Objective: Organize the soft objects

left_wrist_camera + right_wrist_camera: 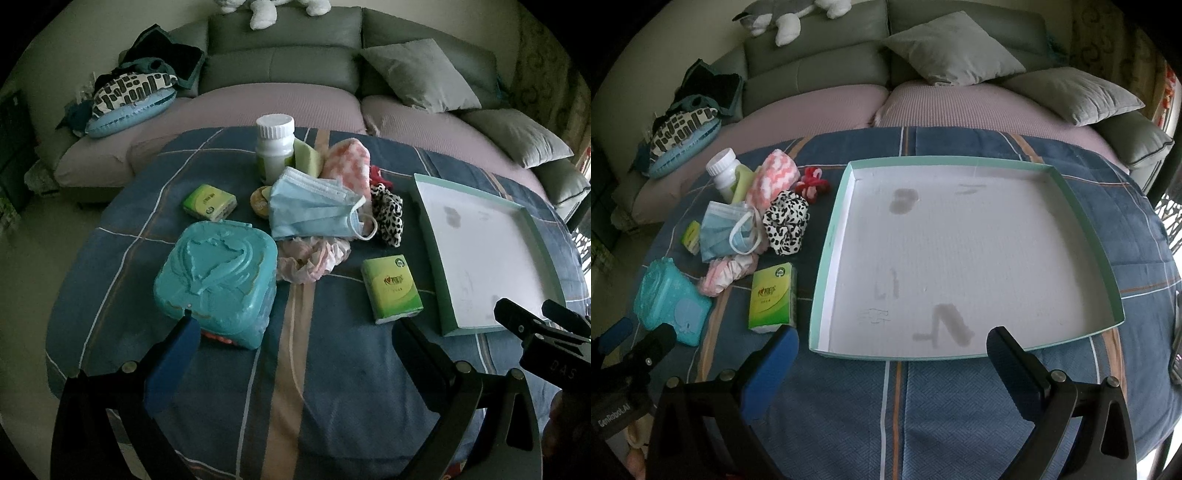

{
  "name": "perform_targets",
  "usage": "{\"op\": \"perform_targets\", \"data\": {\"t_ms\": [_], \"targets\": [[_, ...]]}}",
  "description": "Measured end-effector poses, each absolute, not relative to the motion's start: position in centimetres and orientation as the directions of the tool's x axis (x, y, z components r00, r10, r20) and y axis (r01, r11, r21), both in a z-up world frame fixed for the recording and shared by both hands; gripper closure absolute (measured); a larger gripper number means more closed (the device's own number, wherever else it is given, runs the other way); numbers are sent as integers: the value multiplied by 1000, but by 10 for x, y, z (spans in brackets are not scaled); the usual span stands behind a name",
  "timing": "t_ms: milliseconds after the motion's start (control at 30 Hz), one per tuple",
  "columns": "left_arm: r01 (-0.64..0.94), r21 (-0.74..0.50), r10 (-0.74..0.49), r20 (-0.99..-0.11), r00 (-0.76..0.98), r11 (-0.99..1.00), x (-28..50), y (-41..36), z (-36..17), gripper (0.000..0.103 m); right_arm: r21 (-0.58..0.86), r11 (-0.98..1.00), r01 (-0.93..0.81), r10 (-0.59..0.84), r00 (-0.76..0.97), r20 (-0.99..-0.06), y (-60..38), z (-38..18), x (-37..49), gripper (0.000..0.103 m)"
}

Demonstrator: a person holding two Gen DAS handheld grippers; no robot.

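Note:
A pile of soft things lies mid-table: a blue face mask (314, 208) (726, 230), a leopard scrunchie (388, 214) (786, 225), a pink scrunchie (314, 262) (727, 275), a pink-white cloth (349, 164) (774, 179) and a red scrunchie (812, 182). A white tray with a green rim (432, 236) (827, 258) sits to the right, with nothing in it. My left gripper (295, 325) is open and empty, near the table's front edge. My right gripper (894, 338) is open and empty, over the tray's near edge.
A teal wipes box (218, 280) (670, 299), two green tissue packs (391, 288) (210, 203), a white bottle (275, 147) and a yellow round thing (260, 199) share the blue plaid tablecloth (332, 387). A grey sofa with cushions (953, 48) stands behind.

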State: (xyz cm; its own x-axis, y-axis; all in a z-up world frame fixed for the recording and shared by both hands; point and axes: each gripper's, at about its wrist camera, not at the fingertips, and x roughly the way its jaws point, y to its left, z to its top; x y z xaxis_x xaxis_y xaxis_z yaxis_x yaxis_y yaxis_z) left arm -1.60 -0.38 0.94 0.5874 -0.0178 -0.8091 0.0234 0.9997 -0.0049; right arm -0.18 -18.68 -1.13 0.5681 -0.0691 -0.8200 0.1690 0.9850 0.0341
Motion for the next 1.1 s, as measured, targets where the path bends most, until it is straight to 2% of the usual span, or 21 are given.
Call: {"op": "perform_targets", "data": {"t_ms": [1100], "targets": [[37,-19,-37,-818,573,999,-15,-6,7,0,33,986,165,-67,564,-823,-185,-14,-1,0]]}}
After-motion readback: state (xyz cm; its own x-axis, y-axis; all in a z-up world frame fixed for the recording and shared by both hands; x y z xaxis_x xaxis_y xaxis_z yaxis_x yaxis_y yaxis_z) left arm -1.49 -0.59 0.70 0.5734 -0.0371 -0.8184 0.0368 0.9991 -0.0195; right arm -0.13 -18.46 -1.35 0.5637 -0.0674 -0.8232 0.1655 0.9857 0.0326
